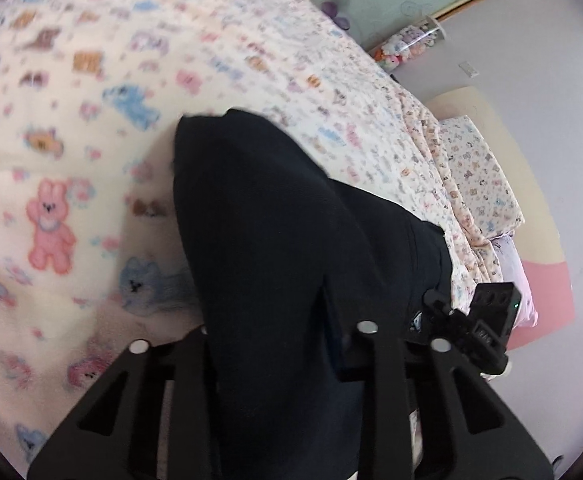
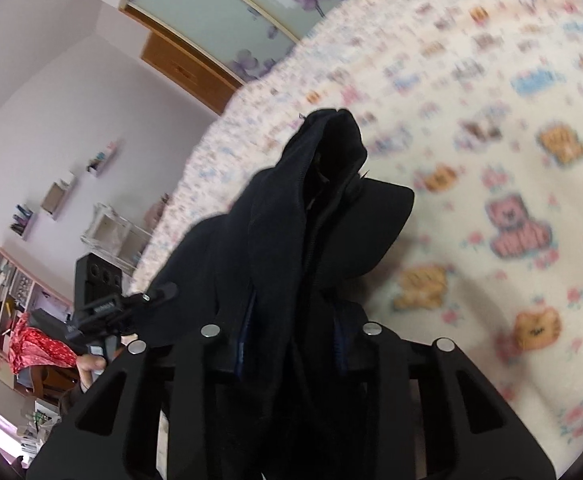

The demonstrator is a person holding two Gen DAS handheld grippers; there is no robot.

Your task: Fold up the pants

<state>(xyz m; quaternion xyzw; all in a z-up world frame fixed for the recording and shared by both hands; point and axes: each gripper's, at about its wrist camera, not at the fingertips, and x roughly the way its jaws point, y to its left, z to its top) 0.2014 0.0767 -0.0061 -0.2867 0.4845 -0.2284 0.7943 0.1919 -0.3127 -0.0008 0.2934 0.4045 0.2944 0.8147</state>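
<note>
The dark navy pants (image 1: 267,240) hang bunched between the fingers of my left gripper (image 1: 287,336), which is shut on them above the bed. In the right wrist view the same pants (image 2: 291,240) drape in folds over my right gripper (image 2: 291,332), which is shut on the cloth too. The other gripper shows at the right edge of the left wrist view (image 1: 479,320) and at the left of the right wrist view (image 2: 103,304). The fingertips are hidden by cloth in both views.
A cream blanket with cartoon animals (image 1: 91,140) covers the bed (image 2: 491,200). A pillow (image 1: 479,168) lies at the head by a pink wall panel. Wardrobe doors with purple flowers (image 2: 251,8), wall shelves (image 2: 55,196) and a cluttered bookcase (image 2: 7,304) stand beyond.
</note>
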